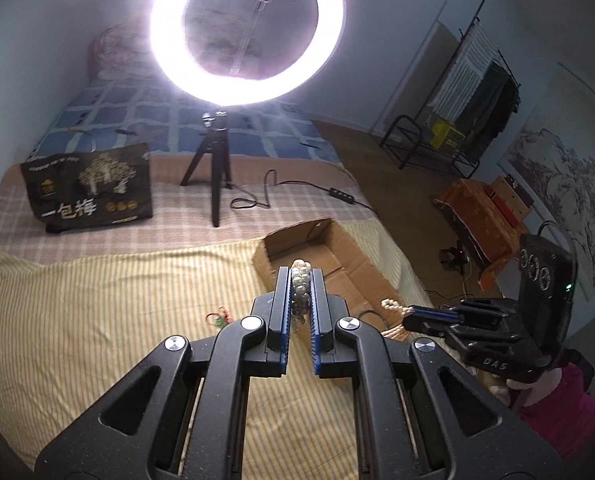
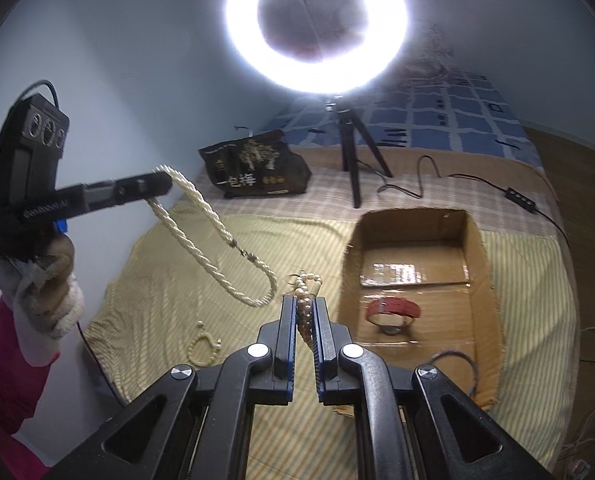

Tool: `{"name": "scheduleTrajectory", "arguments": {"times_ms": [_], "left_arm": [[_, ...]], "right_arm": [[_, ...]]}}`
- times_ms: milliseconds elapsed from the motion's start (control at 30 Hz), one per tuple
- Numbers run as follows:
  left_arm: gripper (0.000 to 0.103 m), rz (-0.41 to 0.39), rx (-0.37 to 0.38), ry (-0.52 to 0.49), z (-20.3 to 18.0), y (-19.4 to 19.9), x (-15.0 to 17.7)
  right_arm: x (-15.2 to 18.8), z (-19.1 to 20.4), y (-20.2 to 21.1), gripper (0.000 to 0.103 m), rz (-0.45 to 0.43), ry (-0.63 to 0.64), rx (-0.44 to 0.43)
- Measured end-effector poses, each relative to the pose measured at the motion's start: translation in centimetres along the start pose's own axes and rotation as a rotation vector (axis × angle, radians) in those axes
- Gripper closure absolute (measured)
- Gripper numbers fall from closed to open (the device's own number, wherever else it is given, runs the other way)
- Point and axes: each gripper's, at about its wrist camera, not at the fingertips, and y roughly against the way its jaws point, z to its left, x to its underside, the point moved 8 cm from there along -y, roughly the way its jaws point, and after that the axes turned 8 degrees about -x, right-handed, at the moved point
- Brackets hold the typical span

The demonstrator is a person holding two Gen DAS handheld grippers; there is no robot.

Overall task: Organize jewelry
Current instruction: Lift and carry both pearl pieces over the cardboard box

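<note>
My left gripper (image 1: pixel 300 276) is shut on a twisted white pearl necklace (image 1: pixel 300 284). In the right wrist view the left gripper (image 2: pixel 161 186) holds it in the air and the necklace (image 2: pixel 201 236) hangs in a long loop left of the cardboard box (image 2: pixel 479 248). My right gripper (image 2: pixel 306 304) is shut on a pinkish pearl strand (image 2: pixel 304 316), just left of the box. In the left wrist view the right gripper (image 1: pixel 407 316) holds those pearls (image 1: pixel 393 305) by the box's (image 1: pixel 293 236) near corner. A red bracelet (image 2: pixel 393 310) lies inside the box.
A small bead bracelet (image 2: pixel 203 346) and a red-green trinket (image 1: pixel 217 318) lie on the striped yellow cloth (image 1: pixel 97 300). A ring light on a tripod (image 1: pixel 213 168), its cable (image 2: pixel 421 176) and a black bag (image 1: pixel 89 188) stand behind. A dark cord loop (image 2: pixel 457 364) lies in the box.
</note>
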Motion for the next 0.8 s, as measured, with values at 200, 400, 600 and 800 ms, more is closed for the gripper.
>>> {"name": "scheduleTrajectory", "arguments": {"times_ms": [200,400,600,800], "left_arm": [[0.097,-0.006,0.013,-0.044,-2.9,-1.2,-1.6],[0.097,-0.006,0.027,-0.079,-5.8,-2.8,-2.7],[0.097,0.008,0.029,-0.088,-7.7,-5.5,-3.6],[0.097,0.031,0.009,-0.08,-8.3,-8.4,-3.9]], "right_arm": [[1.0,-2.3,0.5,0.098,0.01,-0.009,0.052],[1.8,-4.7,0.7,0.098,0.023,-0.024,0.095],[2.8,-6.7,0.3,0.098,0.042,-0.029,0.136],[3.5,-8.8,-0.2,0.098,0.053,-0.057,0.152]]}}
